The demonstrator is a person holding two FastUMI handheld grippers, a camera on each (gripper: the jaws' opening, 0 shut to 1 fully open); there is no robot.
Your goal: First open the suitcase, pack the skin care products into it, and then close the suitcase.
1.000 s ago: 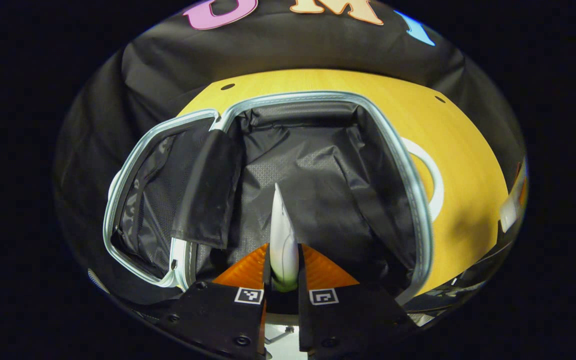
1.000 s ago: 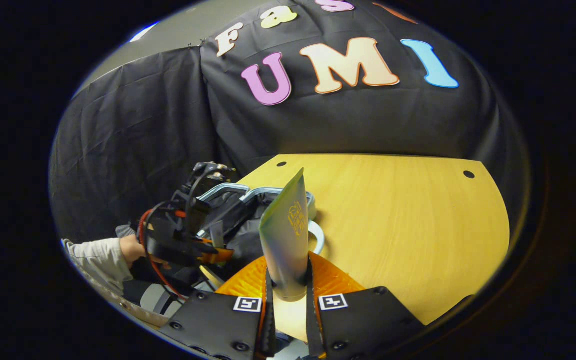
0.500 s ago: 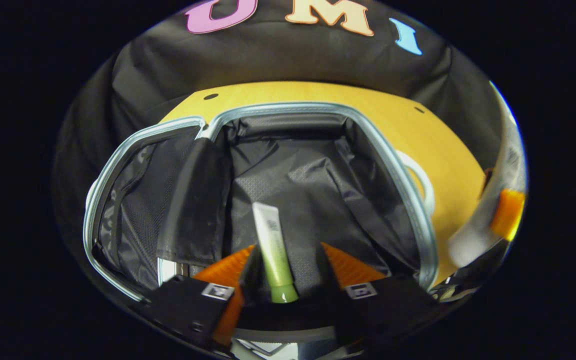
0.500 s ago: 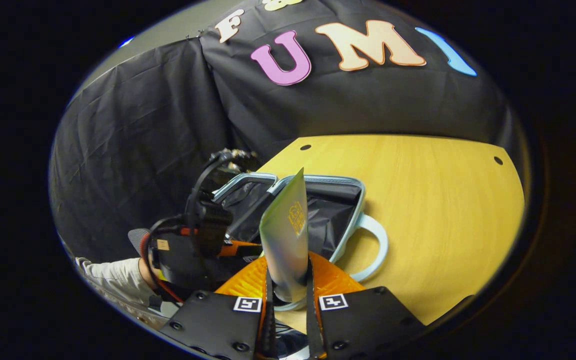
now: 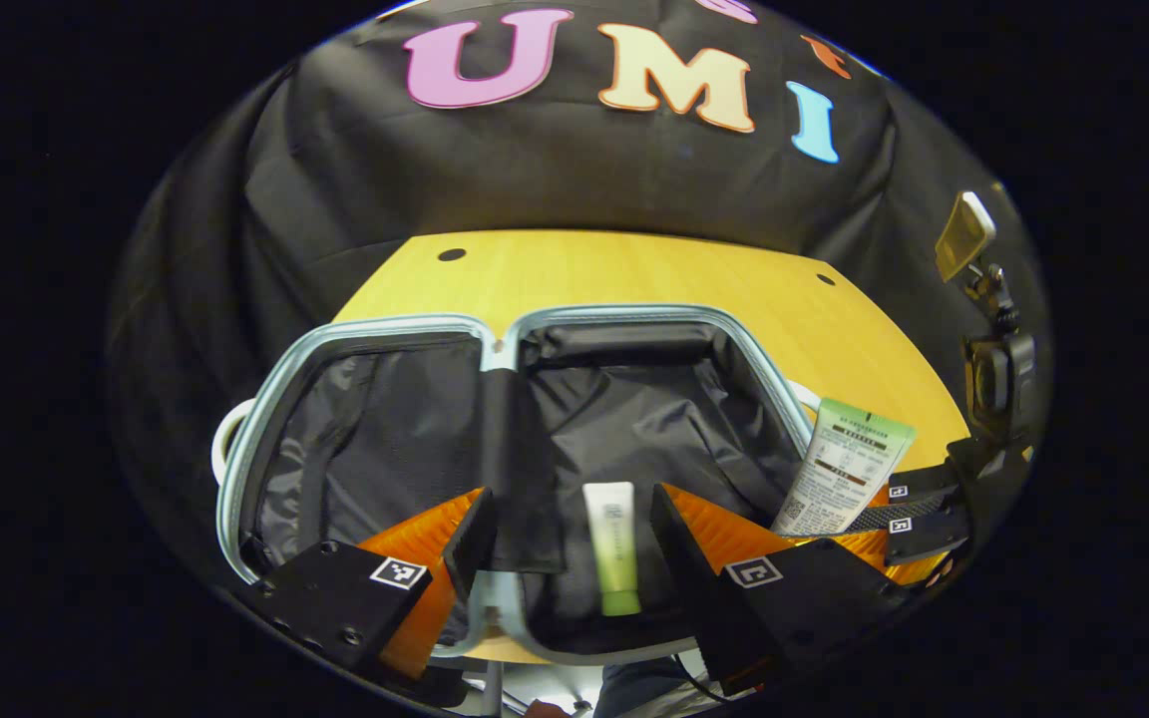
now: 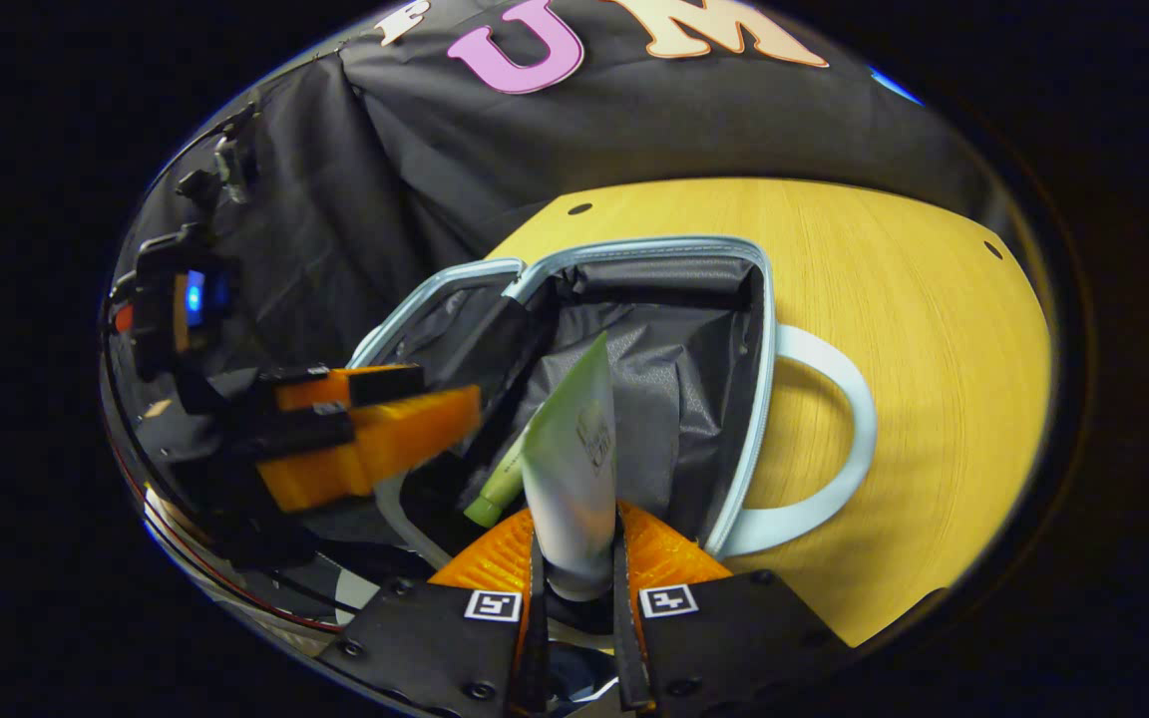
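The suitcase (image 5: pixel 634 317) lies open on the wooden table, with a pale blue rim and black lining. A small white-and-green tube (image 5: pixel 609 543) rests on the lining of its right half. My left gripper (image 5: pixel 574 558) stands open above it, one finger on each side and neither touching. My right gripper (image 6: pixel 574 543) is shut on a larger pale green tube (image 6: pixel 574 449), held upright over the suitcase (image 6: pixel 762 329). The small tube's green cap (image 6: pixel 485 511) shows just left of it. In the left gripper view the right gripper (image 5: pixel 834 524) carries the larger tube (image 5: pixel 842 467) at the suitcase's right rim.
A black divider flap (image 5: pixel 520 469) hangs between the suitcase's two halves. A white handle (image 6: pixel 839 439) sticks out of its right side onto the bare table (image 6: pixel 934 299). The left gripper (image 6: pixel 445 394) hovers by the left half. A camera on a stand (image 5: pixel 993 349) is at far right.
My left gripper opened, let the small tube drop into the suitcase, and drew back. My right gripper carried the larger tube leftward, from over the table to above the open suitcase.
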